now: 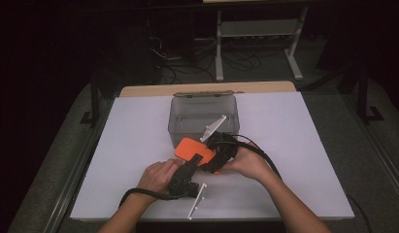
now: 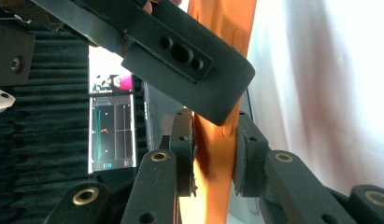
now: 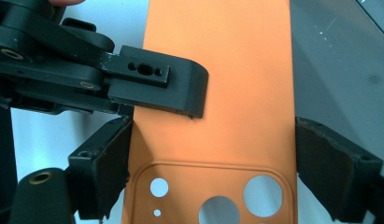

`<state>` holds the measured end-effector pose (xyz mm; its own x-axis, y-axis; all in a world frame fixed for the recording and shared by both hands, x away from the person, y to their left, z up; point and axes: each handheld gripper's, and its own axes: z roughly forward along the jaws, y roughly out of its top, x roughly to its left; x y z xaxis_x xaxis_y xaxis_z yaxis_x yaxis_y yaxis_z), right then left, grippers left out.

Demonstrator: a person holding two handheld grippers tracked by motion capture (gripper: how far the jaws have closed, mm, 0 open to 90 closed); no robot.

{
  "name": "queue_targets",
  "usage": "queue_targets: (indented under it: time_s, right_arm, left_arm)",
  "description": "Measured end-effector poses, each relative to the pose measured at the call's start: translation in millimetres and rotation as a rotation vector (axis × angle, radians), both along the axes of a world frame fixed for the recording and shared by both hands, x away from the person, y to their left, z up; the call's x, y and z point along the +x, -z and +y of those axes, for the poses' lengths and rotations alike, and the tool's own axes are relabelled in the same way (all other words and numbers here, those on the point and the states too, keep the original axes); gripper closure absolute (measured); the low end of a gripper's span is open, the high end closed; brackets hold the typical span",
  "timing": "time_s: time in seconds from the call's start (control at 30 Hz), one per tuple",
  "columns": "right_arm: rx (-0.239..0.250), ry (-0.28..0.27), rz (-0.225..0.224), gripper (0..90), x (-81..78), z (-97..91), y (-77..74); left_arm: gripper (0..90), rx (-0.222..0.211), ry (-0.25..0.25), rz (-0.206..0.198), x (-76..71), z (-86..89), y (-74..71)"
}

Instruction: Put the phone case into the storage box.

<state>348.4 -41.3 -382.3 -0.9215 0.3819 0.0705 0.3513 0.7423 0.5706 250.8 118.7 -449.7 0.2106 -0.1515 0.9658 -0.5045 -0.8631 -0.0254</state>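
Flat orange plastic phone case (image 1: 192, 151) with round camera cutouts, held between both grippers just in front of a clear grey plastic box (image 1: 203, 118) on the white table (image 1: 294, 160).

Right gripper (image 3: 213, 158): jaws closed across the case's width, pads pressed on both long edges at the camera-cutout end; the case's flat back runs straight out from between the jaws. The high view shows this gripper (image 1: 217, 154) at the case's near right side.

Left gripper (image 2: 213, 156): jaws clamped on the case (image 2: 220, 88) edge-on, one pad on each face, thin orange sheet standing upright between them. In the high view it (image 1: 187, 170) meets the case's near edge.

From the right gripper view, one black jaw of the left gripper lies flat on the case's back, just beyond the left pad (image 3: 105, 163). Both hands close together.
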Motion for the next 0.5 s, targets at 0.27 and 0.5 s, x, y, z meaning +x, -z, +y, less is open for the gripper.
queue_targets:
  time_s: [0.27, 0.5]
  right_arm:
    - [0.007, 0.001, 0.018, 14.9, 1.4, -0.9, 0.1]
    - [0.013, -0.003, 0.044, 14.7, 3.1, -2.4, 0.3]
  left_arm:
    - [75.1, 0.012, 0.007, -0.010, -0.6, 0.1, -0.2]
    - [77.6, 0.031, 0.017, -0.032, -2.2, -0.1, 0.2]
